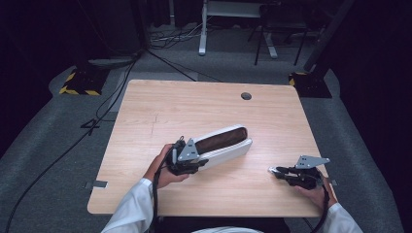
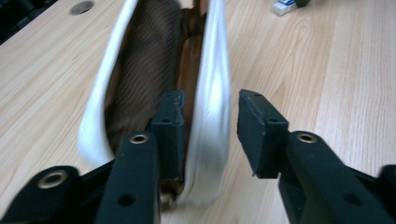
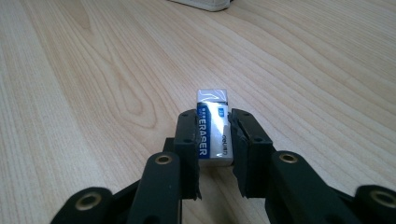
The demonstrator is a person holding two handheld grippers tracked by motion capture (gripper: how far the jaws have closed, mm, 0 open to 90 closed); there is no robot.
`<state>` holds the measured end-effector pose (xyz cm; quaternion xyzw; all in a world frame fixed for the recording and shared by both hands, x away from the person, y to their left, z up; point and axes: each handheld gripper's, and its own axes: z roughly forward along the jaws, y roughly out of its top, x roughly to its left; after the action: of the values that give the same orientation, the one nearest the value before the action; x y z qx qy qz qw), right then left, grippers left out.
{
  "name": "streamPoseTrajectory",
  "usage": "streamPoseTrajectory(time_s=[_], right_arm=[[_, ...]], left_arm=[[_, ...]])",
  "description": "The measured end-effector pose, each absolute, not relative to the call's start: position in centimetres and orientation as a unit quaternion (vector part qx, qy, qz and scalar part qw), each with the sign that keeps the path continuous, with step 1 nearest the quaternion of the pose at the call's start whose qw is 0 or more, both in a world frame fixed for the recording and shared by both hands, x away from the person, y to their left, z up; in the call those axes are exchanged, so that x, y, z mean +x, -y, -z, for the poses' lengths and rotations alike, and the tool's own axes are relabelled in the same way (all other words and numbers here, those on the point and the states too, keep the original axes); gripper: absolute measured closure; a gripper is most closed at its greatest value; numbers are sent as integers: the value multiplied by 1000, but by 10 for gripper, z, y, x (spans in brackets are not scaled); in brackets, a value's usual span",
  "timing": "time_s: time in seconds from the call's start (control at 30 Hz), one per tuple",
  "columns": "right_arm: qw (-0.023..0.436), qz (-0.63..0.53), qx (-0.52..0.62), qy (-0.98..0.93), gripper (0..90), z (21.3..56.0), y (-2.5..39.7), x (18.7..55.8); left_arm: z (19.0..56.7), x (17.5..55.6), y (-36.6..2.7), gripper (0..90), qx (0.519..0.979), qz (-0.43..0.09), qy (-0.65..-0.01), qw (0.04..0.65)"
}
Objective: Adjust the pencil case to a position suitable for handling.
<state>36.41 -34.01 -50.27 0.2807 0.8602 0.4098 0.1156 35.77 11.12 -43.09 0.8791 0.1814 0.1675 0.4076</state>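
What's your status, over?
Right gripper shut on eraser. Left gripper open, jaws straddling pencil case wall. Table otherwise bare.

A white pouch (image 1: 224, 144) with brown ribbed lining, a white-and-blue eraser (image 3: 214, 134), black grippers, and a pale wood-grain table (image 1: 160, 107).

The left tool (image 2: 209, 135) stands open astride one white wall of a pencil case (image 2: 212, 93) — brown-lined — lying on the wooden surface (image 2: 327, 70).
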Motion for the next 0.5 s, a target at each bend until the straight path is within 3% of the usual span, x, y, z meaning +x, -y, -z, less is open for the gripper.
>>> streamPoseTrajectory(time_s=[0.07,0.3,0.5], right_arm=[[116,-410,281,-860,731,503,340,364],[114,-410,281,-860,731,503,340,364],[113,-411,281,-860,731,503,340,365]], left_arm=[[439,352,-121,480,864,-182,-224,413],[476,346,-140,291,847,-165,-304,403],[491,359,-140,249,844,-142,-327,400]])
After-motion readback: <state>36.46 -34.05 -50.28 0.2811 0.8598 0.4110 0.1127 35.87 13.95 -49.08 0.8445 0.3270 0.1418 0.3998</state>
